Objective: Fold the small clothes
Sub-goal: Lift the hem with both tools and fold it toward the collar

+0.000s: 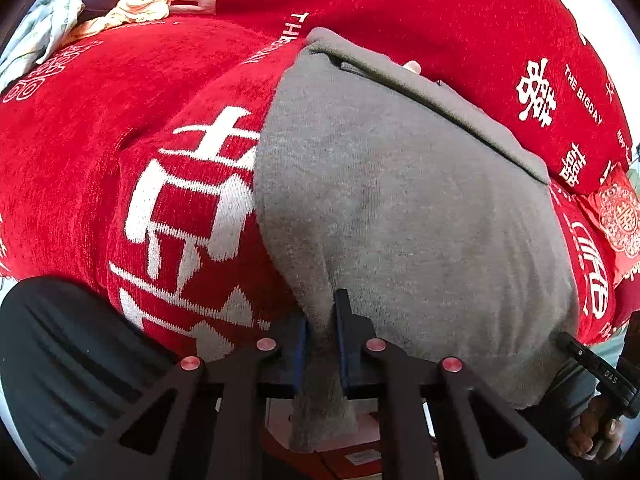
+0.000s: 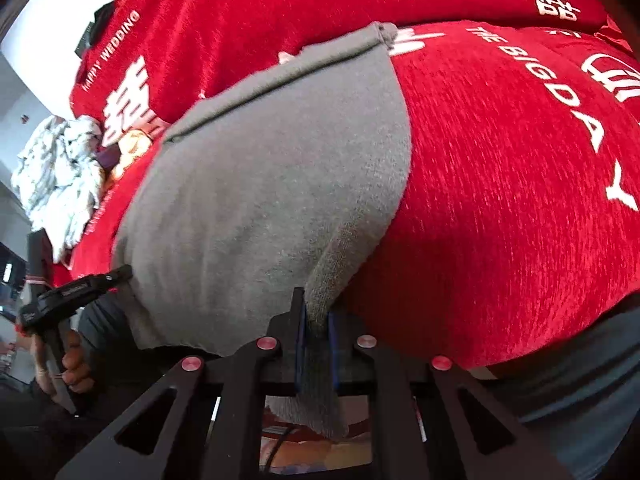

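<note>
A grey knitted garment [image 1: 400,208] lies spread flat on a red cover with white lettering [image 1: 80,152]. Its far edge carries a folded band. My left gripper [image 1: 322,320] is shut on the near left corner of the grey garment, and cloth hangs down between the blue pads. In the right wrist view the same grey garment [image 2: 260,184] fills the middle, and my right gripper [image 2: 316,324] is shut on its near right corner, a pinched ridge of cloth rising from the pads. Each view shows the other gripper at the frame's side: the right gripper [image 1: 600,372] and the left gripper [image 2: 72,292].
A heap of crumpled clothes, pale yellow and light patterned [image 1: 132,8], lies at the far left of the red cover, also seen as a white patterned pile [image 2: 60,176]. A red cushion with a white emblem [image 1: 616,216] lies at the right. A person's hand [image 2: 74,364] holds the left gripper's handle.
</note>
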Demonstrator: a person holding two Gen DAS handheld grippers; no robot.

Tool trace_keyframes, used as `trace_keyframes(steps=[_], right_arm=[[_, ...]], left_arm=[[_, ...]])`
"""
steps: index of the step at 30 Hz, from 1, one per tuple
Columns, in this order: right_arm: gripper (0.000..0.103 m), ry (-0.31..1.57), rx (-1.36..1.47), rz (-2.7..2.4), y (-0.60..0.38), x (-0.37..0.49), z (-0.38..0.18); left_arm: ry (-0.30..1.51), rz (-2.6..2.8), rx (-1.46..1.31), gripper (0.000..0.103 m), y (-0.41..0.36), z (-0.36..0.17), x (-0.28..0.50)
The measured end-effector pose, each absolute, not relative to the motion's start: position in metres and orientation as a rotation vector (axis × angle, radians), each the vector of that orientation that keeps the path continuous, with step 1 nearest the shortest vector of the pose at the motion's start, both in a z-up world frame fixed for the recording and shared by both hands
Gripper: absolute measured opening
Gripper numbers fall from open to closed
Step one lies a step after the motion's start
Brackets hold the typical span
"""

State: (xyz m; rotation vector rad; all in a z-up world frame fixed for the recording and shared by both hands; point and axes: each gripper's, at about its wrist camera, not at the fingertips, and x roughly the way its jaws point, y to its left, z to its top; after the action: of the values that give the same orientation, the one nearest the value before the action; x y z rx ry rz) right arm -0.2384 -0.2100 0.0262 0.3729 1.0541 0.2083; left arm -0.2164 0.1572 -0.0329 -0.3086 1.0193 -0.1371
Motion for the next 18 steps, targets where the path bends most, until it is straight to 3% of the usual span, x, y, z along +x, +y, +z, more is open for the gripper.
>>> trace_keyframes(steps=[18], right_arm=[[0.01,0.894,0.538,0.352,-0.225,-0.217,0.079]], left_arm=[[0.823,-0.199,-0.308,0.012,0.156,0.032,-0.2]])
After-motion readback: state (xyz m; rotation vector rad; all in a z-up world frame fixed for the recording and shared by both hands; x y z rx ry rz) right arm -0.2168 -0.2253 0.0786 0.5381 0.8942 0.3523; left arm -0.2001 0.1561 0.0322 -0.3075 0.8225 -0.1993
